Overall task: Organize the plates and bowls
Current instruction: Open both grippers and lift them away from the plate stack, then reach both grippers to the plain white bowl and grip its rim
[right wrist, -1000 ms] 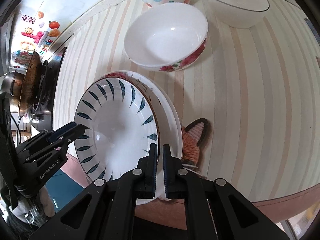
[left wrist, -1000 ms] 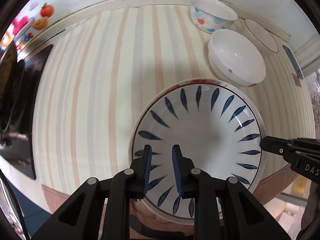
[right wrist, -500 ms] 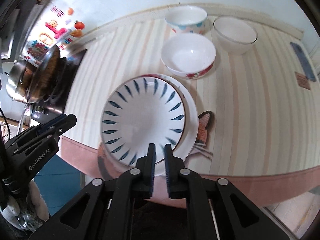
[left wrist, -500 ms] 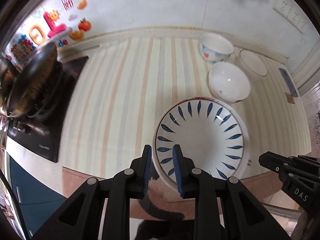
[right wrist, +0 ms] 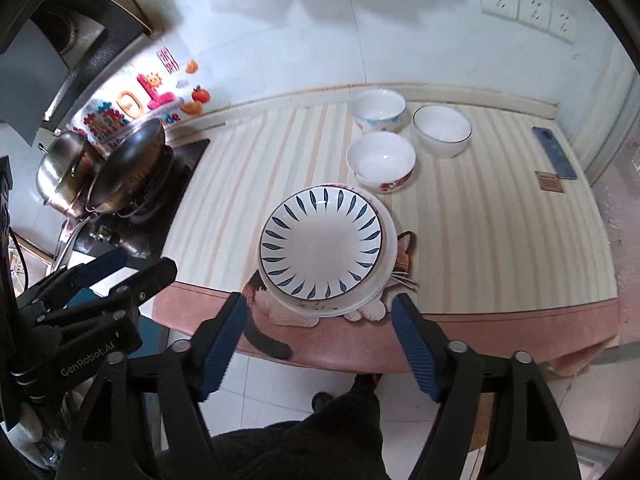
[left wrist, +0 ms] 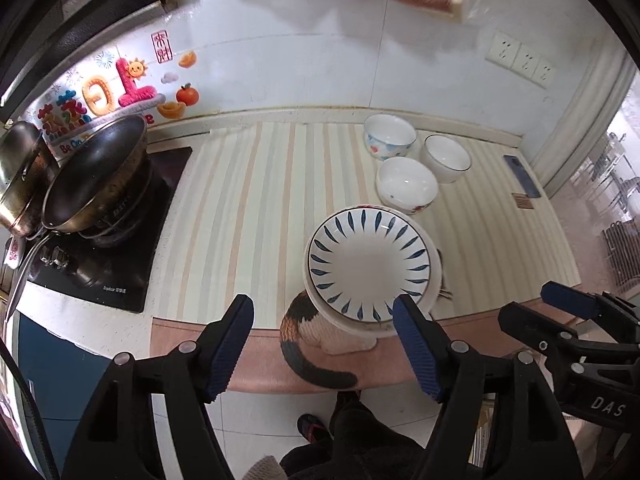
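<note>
A blue-leaf plate [left wrist: 370,263] [right wrist: 320,242] lies stacked on a larger white plate [left wrist: 433,280] [right wrist: 387,256] near the counter's front edge. Behind it stand three bowls: a red-flowered white bowl [left wrist: 407,185] [right wrist: 381,161], a bowl with blue and red hearts [left wrist: 389,136] [right wrist: 378,109], and a dark-rimmed white bowl [left wrist: 447,158] [right wrist: 442,130]. My left gripper [left wrist: 326,346] [right wrist: 102,276] is open and empty, held off the front edge. My right gripper [right wrist: 320,344] [left wrist: 568,304] is open too, also pulled back in front of the plates.
A striped mat with a cat print [left wrist: 256,208] [right wrist: 480,216] covers the counter. At the left, a wok [left wrist: 96,176] [right wrist: 128,164] and steel pot [left wrist: 18,168] [right wrist: 64,168] sit on a black cooktop [left wrist: 116,256]. A phone [right wrist: 554,152] lies at the far right.
Both grippers have drawn back and up from the stacked plates and gone from shut to wide open. The blue-leaf plate stays on the white plate.
</note>
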A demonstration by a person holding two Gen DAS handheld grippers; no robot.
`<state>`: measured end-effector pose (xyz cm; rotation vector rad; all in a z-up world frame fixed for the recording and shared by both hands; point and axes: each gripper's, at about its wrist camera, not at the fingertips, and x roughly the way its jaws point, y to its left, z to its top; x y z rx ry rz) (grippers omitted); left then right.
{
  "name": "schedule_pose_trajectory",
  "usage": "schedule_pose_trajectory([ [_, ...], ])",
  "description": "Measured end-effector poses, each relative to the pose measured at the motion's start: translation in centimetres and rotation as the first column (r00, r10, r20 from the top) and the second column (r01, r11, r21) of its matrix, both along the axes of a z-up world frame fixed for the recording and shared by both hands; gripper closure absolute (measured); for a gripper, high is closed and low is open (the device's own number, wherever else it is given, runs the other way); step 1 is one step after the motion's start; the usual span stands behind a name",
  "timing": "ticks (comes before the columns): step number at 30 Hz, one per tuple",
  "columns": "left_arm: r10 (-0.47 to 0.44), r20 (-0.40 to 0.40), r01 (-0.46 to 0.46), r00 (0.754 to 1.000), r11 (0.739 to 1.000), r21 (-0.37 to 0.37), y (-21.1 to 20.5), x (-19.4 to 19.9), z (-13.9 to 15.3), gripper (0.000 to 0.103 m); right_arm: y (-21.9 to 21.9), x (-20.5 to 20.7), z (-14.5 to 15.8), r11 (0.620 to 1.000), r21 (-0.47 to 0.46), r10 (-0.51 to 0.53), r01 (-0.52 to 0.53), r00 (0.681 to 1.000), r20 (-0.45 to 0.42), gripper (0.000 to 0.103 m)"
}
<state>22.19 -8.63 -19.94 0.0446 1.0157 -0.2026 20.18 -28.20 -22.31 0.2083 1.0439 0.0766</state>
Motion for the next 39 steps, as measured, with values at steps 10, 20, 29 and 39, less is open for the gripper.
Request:
schedule_pose_trajectory([
  [10,-0.017,0.040,0.018,0.999,0.999,-0.040,0.5,-4.1,1.7,0.016,0.2,-6.0,2.9,0.998,-0.007,-0.059,0.060,0.997,0.049,0.014],
  [20,-0.039,0.069,0.041,0.997,0.999,-0.028,-2.1,-2.2,2.1,0.015,-5.3,-3.9,2.5,0.988,0.084,-0.131,0.127,0.991,0.041,0.013],
  [29,-0.002,-0.010,0.001,1.000,1.000,-0.023,-7.5,9.6,-1.9,0.016,-14.9,7.9,-2.4,0.968,0.218,-0.121,0.124,0.992,-0.028,0.013],
  [39,0.071,-0.197,-0.078,0.978,0.997,-0.029,-13.1,23.0,-9.5,0.035,-20.4,22.4,-10.8,0.969,0.244,0.001,0.041,0.985,-0.170,0.016],
])
